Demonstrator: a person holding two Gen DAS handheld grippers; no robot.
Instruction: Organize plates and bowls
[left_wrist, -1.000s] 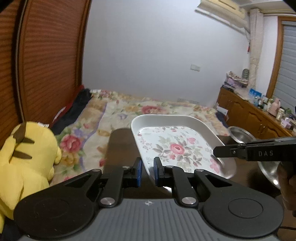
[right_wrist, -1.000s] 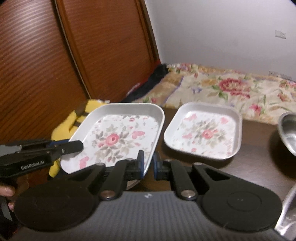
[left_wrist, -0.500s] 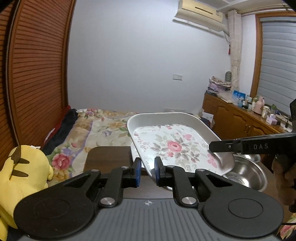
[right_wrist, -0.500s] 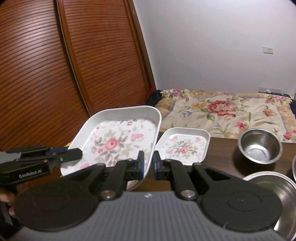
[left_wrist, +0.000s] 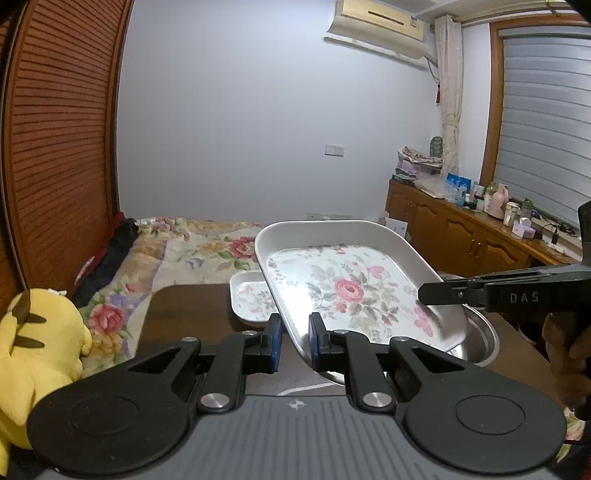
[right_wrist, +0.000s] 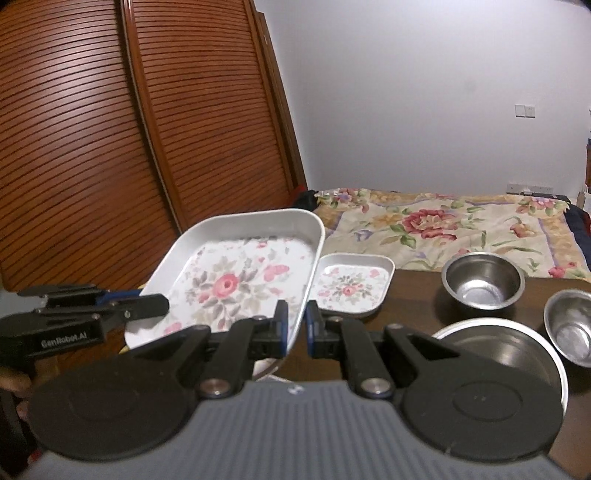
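Observation:
A large white floral plate (left_wrist: 347, 284) (right_wrist: 236, 280) hangs tilted above the dark table (left_wrist: 184, 314), held from both sides. My left gripper (left_wrist: 293, 341) is shut on its near-left rim. My right gripper (right_wrist: 297, 328) is shut on the opposite rim and reaches in from the right as a black bar (left_wrist: 424, 293). The left gripper (right_wrist: 147, 306) also shows side-on in the right wrist view. A small floral plate (right_wrist: 351, 288) (left_wrist: 251, 299) lies on the table beyond. Two small steel bowls (right_wrist: 482, 282) (right_wrist: 570, 328) and a large steel bowl (right_wrist: 509, 350) (left_wrist: 480, 339) stand to the right.
A yellow plush toy (left_wrist: 37, 354) sits left of the table. A bed with a floral quilt (right_wrist: 443, 229) runs along the table's far edge. Brown louvred doors (right_wrist: 110, 129) fill the left. A wooden sideboard (left_wrist: 461, 236) with clutter stands far right.
Both grippers have raised the large plate and drawn it back from the small plate. The steel bowls have come into the right wrist view, and the large bowl now lies under the plate's right edge.

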